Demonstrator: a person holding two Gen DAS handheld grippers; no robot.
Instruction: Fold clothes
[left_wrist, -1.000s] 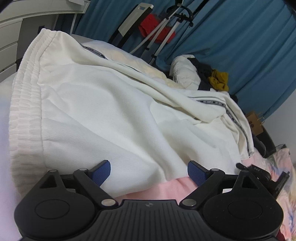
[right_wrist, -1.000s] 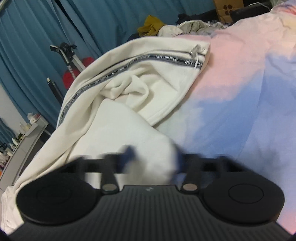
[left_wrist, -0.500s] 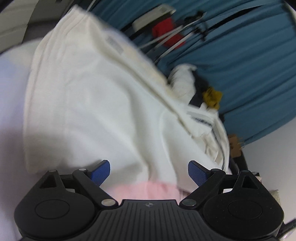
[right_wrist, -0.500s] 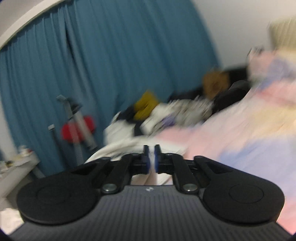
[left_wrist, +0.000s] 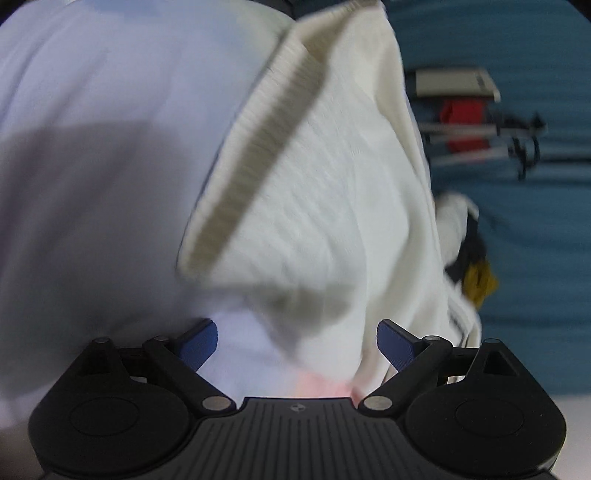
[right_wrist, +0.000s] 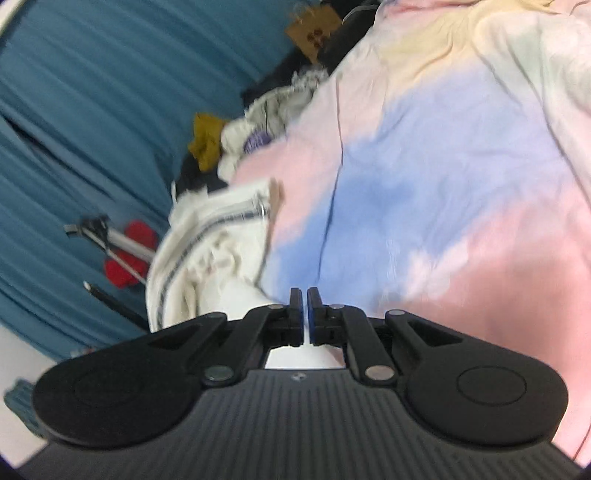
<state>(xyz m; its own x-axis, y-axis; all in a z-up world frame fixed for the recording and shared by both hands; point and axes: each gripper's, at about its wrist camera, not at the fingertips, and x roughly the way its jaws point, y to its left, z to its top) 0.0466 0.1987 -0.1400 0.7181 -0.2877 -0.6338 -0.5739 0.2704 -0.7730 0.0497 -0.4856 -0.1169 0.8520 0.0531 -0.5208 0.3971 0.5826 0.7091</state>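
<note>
On the pastel bedspread (right_wrist: 424, 192) lie the cream trousers (left_wrist: 332, 192), bunched, ribbed waistband (left_wrist: 255, 147) turned up. My left gripper (left_wrist: 295, 341) hangs wide just short of the near edge, holding nothing. My right gripper (right_wrist: 305, 310) is pinched nearly closed; whether cloth sits between, I cannot tell.
</note>
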